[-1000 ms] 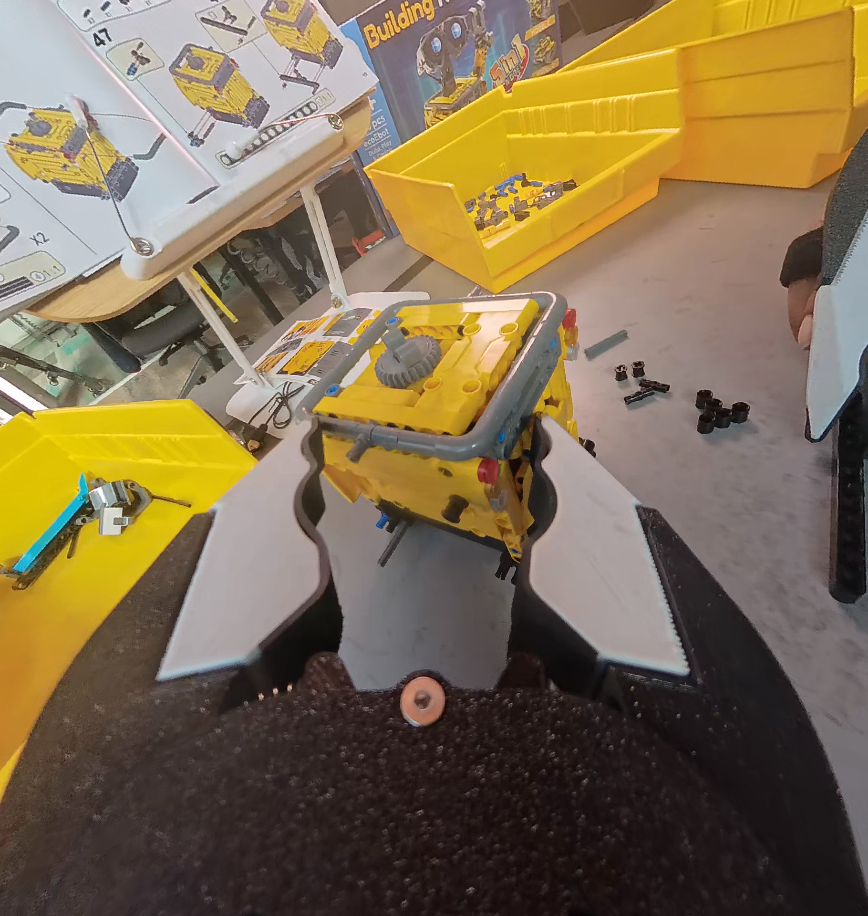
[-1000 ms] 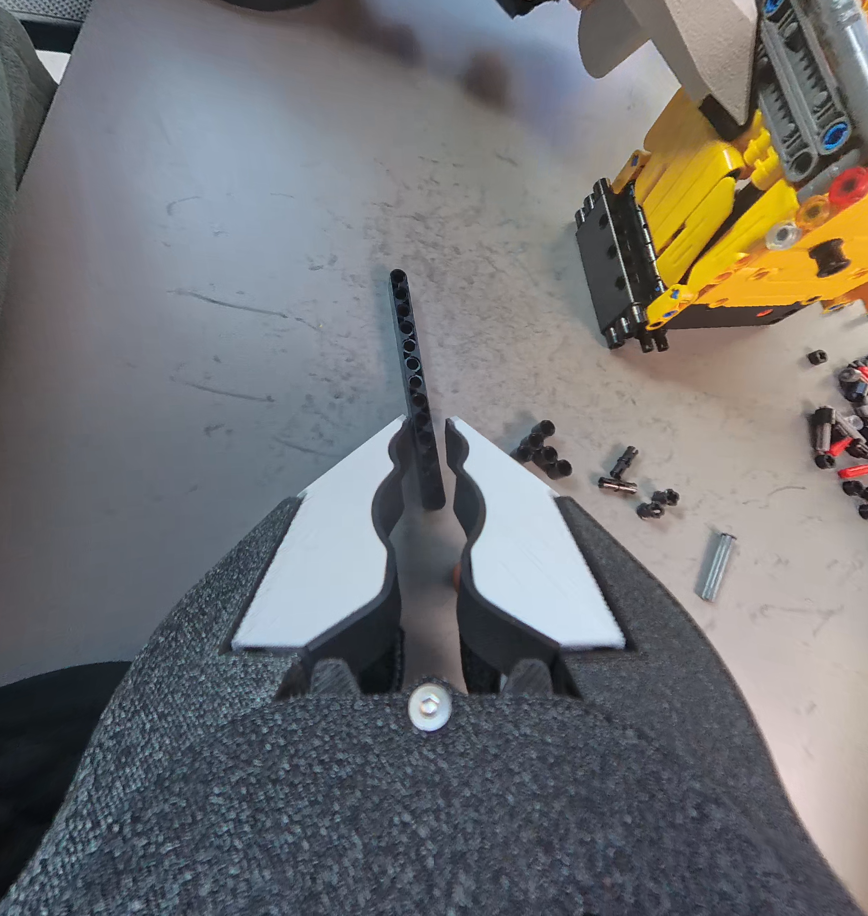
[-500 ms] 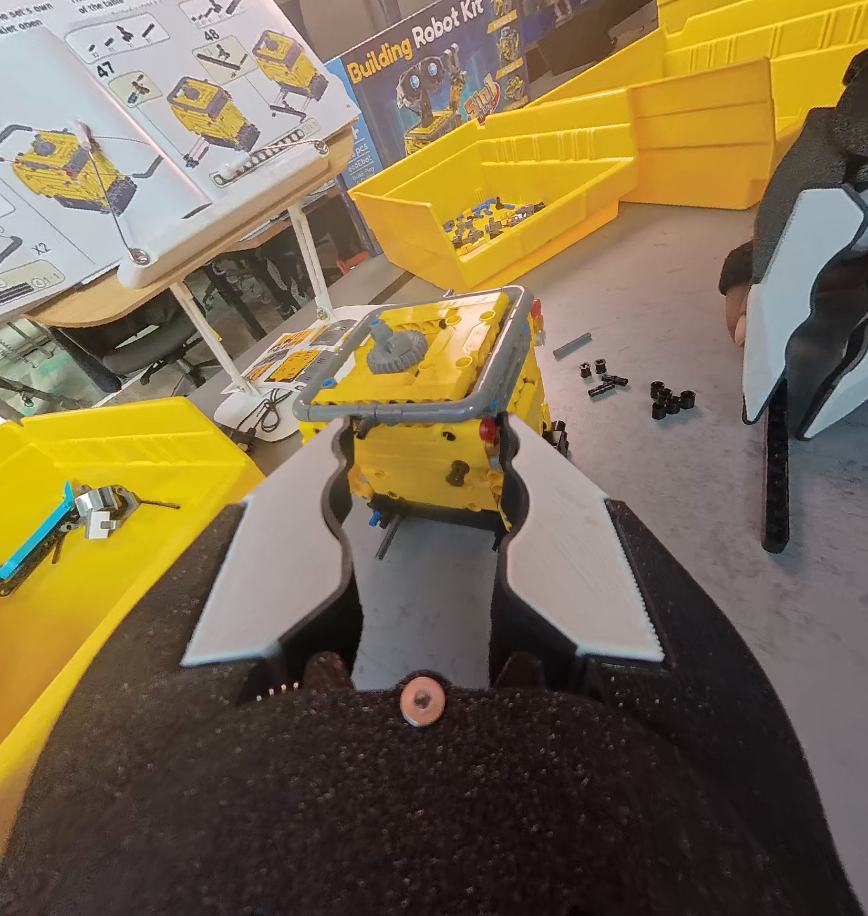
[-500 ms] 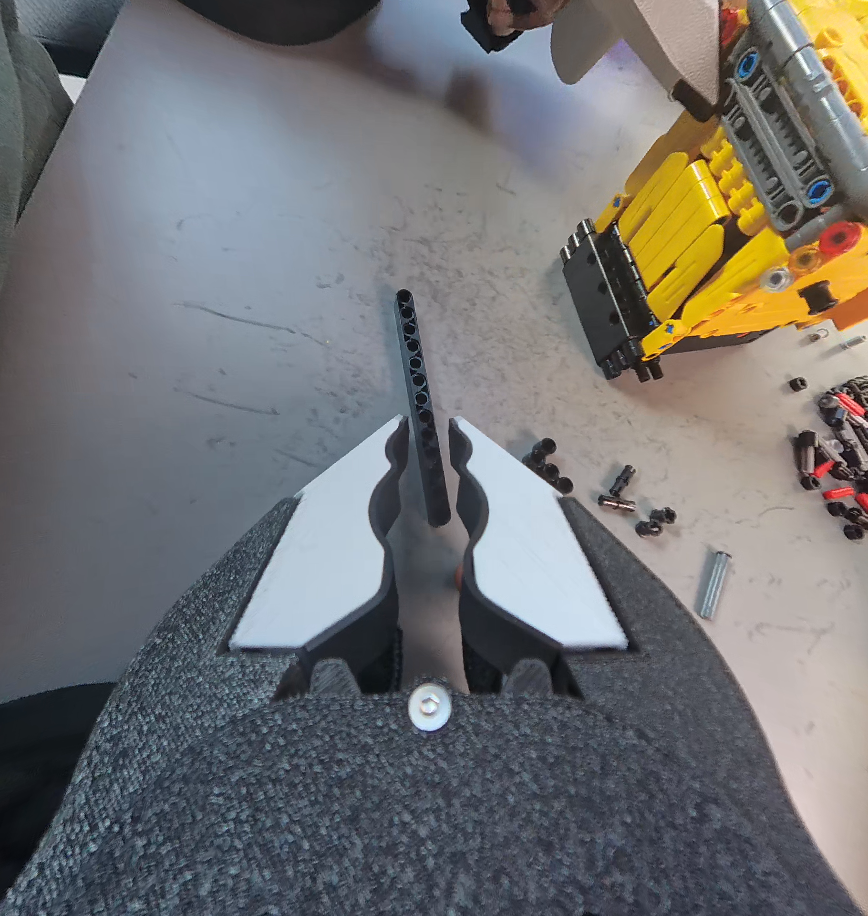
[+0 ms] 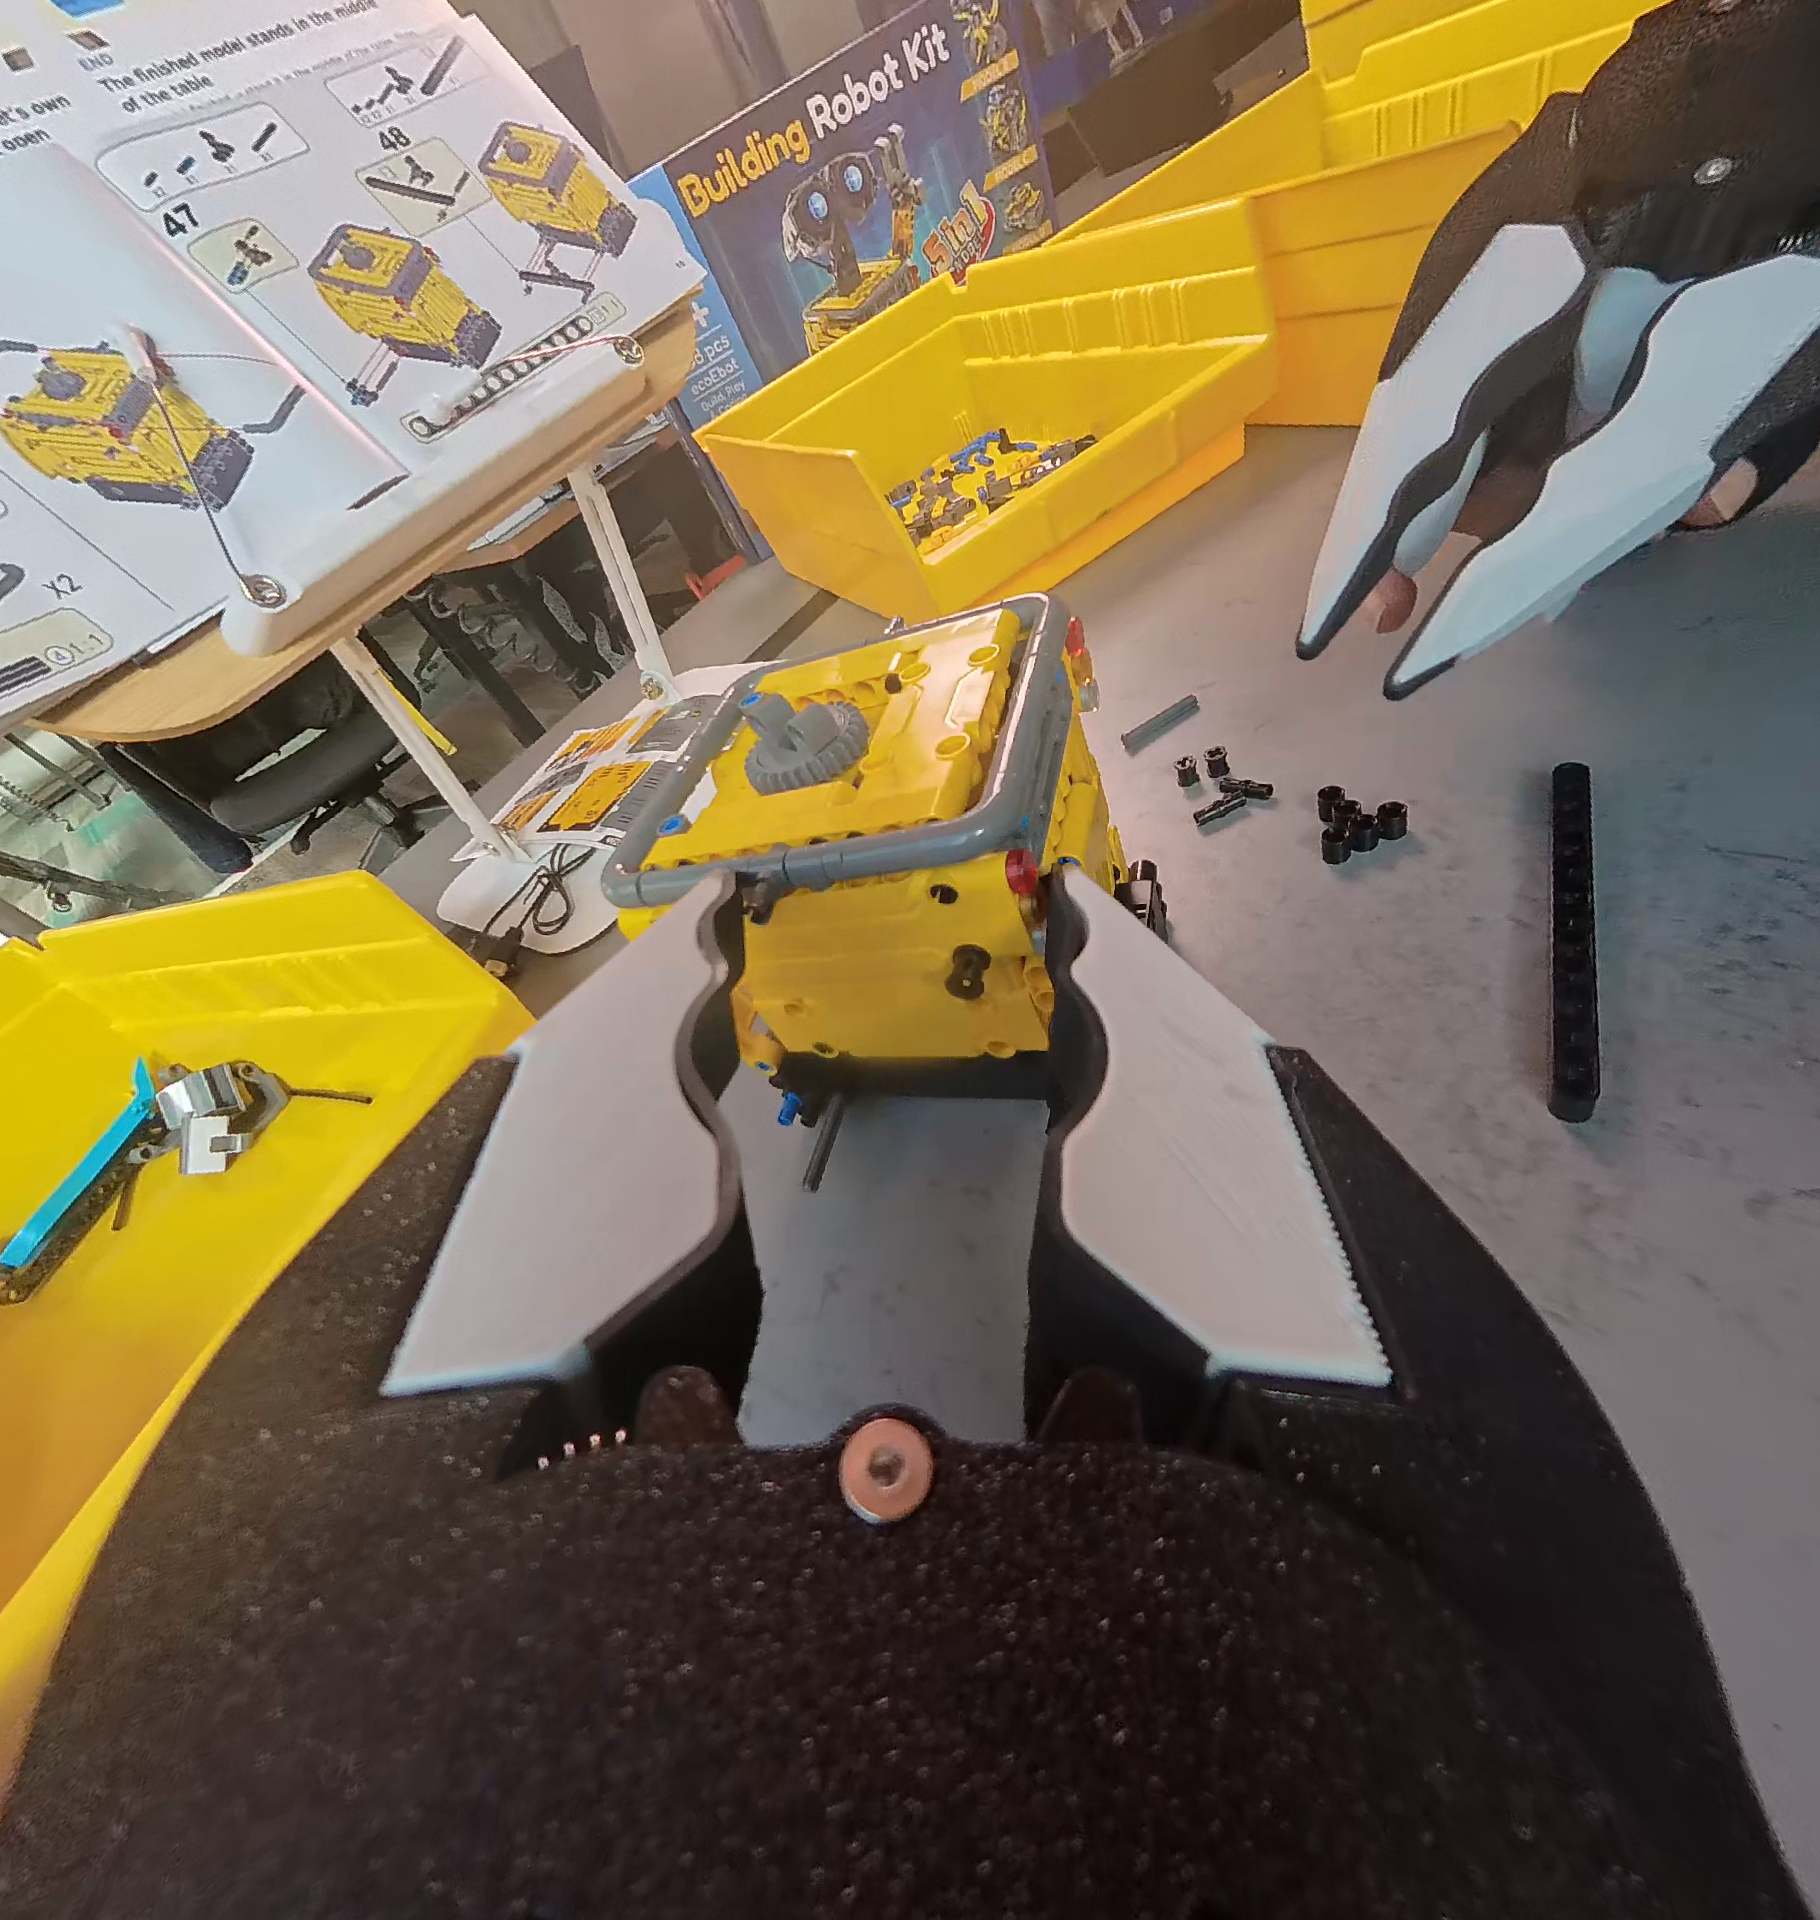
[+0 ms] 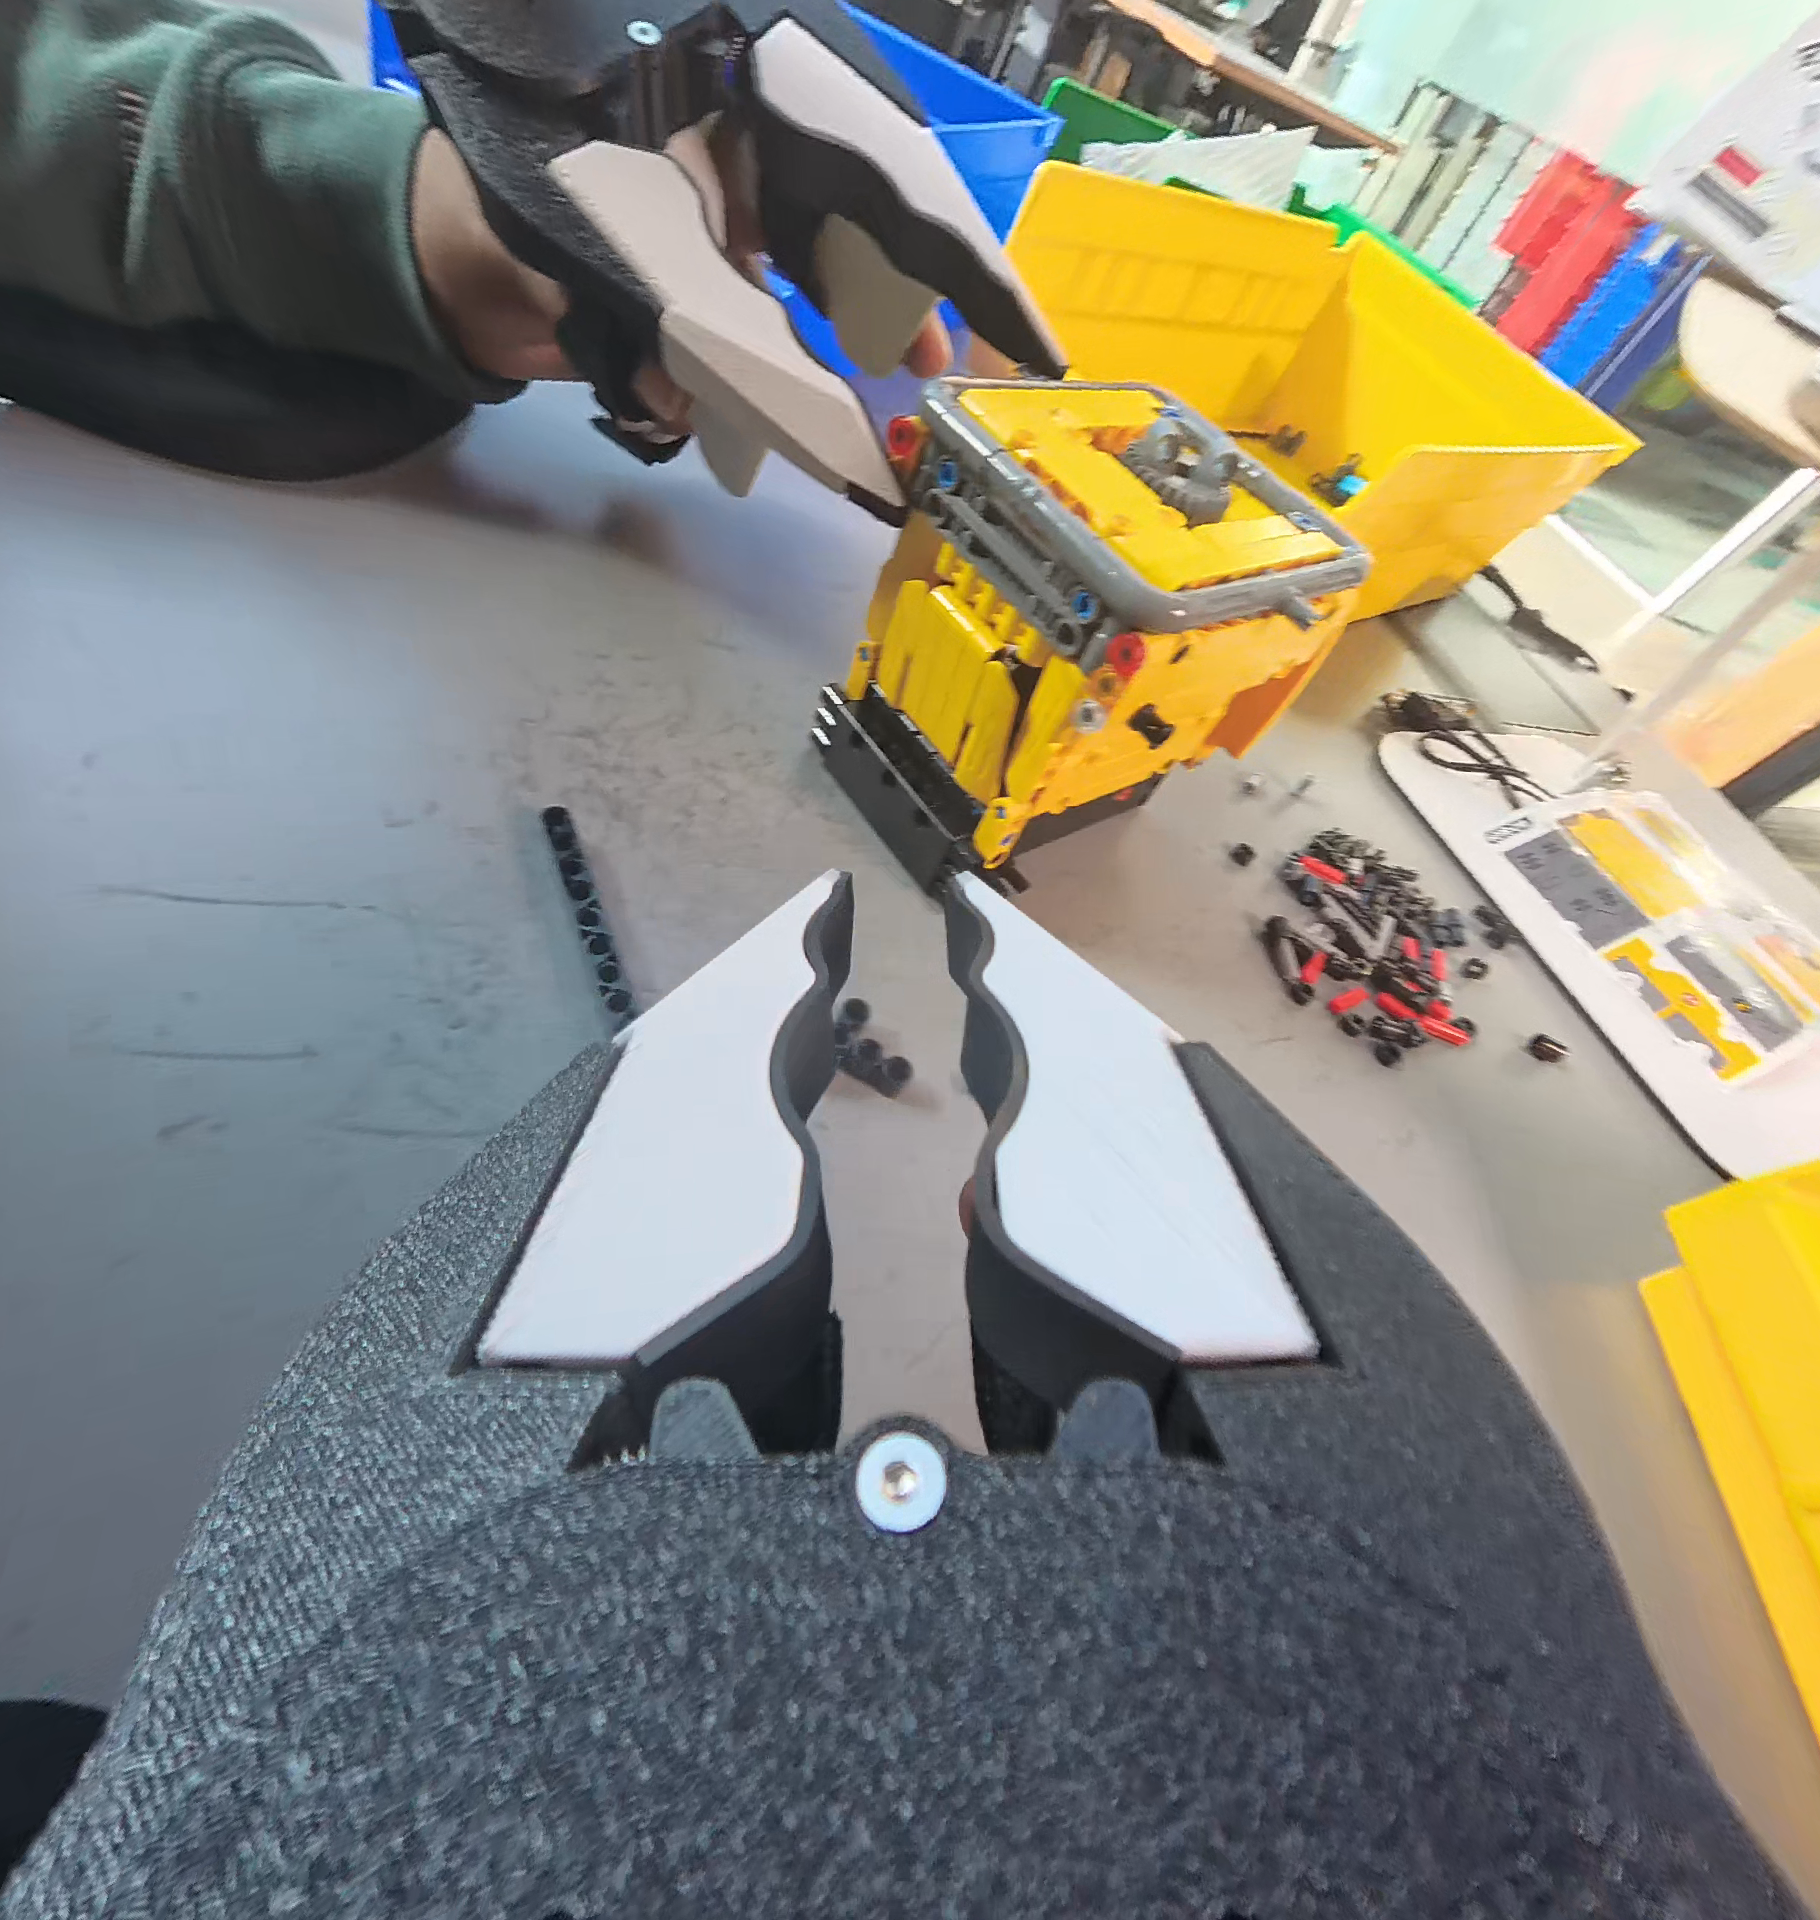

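left claw grips yellow model, rt claw empty

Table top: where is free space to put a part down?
Bare grey table lies left of the long black beam, up to the sleeve. Crowded: right of the yellow model, with the pin pile and the booklet.

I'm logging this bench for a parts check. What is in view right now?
Brick model: one, yellow with grey frame, table centre, between the left gripper's fingers.
Long holed beam: one, black, flat on table, right of model.
Small connectors: a cluster, black, beside beam.
Mixed pin pile: one, black and red, by model.
Parts bin: one, yellow, behind model.
Instruction booklet: one, white, on stand.
Left gripper: shut on model.
Right gripper: open, empty.
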Demonstrator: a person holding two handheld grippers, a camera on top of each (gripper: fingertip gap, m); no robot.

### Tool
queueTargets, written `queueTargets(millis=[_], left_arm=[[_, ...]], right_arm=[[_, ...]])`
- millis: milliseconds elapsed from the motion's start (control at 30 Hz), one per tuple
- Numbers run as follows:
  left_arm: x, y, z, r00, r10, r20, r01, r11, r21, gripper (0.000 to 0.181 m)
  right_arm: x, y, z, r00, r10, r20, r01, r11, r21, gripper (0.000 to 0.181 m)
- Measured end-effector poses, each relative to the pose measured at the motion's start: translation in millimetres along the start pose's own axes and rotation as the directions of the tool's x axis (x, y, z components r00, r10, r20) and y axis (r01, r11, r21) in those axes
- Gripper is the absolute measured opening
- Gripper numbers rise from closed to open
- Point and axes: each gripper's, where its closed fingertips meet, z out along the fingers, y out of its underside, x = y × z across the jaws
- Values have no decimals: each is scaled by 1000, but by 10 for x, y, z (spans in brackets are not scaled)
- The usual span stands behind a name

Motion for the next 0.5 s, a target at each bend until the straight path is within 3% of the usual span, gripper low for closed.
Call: queueTargets(millis=[333,500], left_arm=[[-8,-157,-92,999,-41,-23,43,995,86,49],[-246,-152,-141,985,-170,37,166,981,106,55]], right_arm=[[271,32,-71,990,-17,-143,17,1000,1,17],[383,94,-99,980,-10,-197,6,1000,-21,17]])
